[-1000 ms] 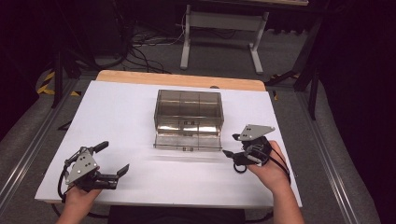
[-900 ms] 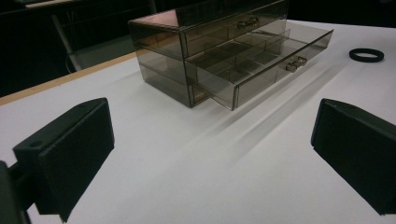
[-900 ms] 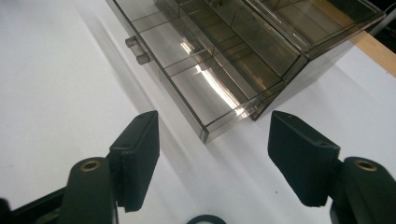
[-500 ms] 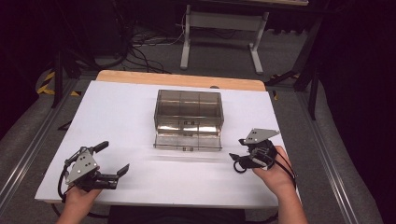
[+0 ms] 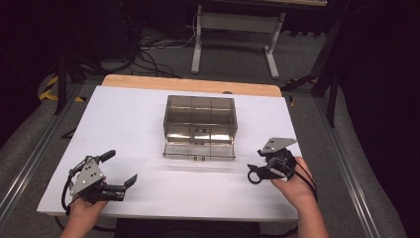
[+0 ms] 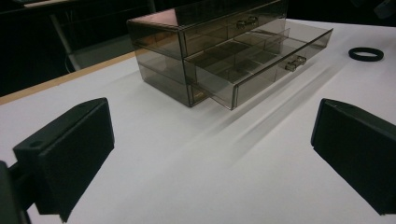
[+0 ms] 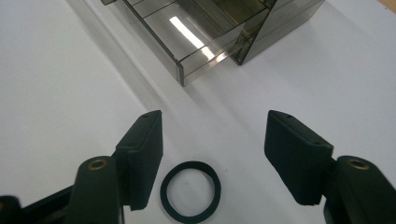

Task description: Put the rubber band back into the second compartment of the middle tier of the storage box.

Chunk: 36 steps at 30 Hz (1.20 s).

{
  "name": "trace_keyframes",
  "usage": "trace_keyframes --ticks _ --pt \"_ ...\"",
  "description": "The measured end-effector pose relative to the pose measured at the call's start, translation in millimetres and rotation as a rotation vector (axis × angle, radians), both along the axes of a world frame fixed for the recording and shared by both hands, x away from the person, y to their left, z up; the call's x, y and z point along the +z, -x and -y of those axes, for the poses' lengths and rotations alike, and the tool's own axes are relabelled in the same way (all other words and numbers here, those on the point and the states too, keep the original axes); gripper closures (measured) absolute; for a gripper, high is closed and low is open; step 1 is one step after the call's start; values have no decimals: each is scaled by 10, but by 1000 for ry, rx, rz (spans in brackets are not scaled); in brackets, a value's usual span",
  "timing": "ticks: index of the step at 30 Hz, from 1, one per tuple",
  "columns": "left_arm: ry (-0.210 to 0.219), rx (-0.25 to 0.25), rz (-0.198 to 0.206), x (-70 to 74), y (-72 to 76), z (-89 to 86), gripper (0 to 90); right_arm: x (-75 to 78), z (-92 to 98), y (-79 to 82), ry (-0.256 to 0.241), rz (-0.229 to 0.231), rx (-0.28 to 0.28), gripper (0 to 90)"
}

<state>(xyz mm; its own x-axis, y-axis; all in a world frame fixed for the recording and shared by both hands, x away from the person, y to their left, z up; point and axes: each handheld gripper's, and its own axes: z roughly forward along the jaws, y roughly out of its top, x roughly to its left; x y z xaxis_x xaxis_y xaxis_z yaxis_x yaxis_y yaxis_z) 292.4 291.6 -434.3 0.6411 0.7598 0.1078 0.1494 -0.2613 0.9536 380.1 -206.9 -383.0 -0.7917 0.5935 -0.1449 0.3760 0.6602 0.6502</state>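
Right, high view: my right gripper (image 5: 258, 172) hangs spread over the black ring (image 5: 254, 176) on the white table (image 5: 124, 124), just off the smoked drawer box (image 5: 200, 120), whose bottom drawer (image 5: 199, 150) sticks out toward me. L gripper (image 5: 124, 171) sits spread, well apart.

Left gripper view: jaws wide, nothing held; ring (image 6: 366, 53) lies flat beyond the drawer (image 6: 261, 60).

Right gripper view: ring (image 7: 190, 193) flat, hole up, no long axis, between the parted jaws, nearer the left one.

Black ring (image 7: 190, 193) lies flat on white table, near open drawer (image 7: 187, 35)
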Motion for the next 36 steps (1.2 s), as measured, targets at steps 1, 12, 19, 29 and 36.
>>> trace_keyframes --ticks 1,12,19,29,36 --pt "-5 -3 2 2 -2 -2 3 -5 -1 -4 6 -5 4 382" --pt "-6 -1 0 -5 -8 3 3 -106 12 -65 52 -57 -5 414" --pt "-4 1 -3 -7 -12 2 2 -224 -24 -114 124 -98 -23 471" --pt "0 0 -6 -10 -12 3 3 -319 7 -178 162 -162 -62 600" --pt "-1 0 -4 -9 -14 -1 2 -375 5 -209 192 -203 -75 637"
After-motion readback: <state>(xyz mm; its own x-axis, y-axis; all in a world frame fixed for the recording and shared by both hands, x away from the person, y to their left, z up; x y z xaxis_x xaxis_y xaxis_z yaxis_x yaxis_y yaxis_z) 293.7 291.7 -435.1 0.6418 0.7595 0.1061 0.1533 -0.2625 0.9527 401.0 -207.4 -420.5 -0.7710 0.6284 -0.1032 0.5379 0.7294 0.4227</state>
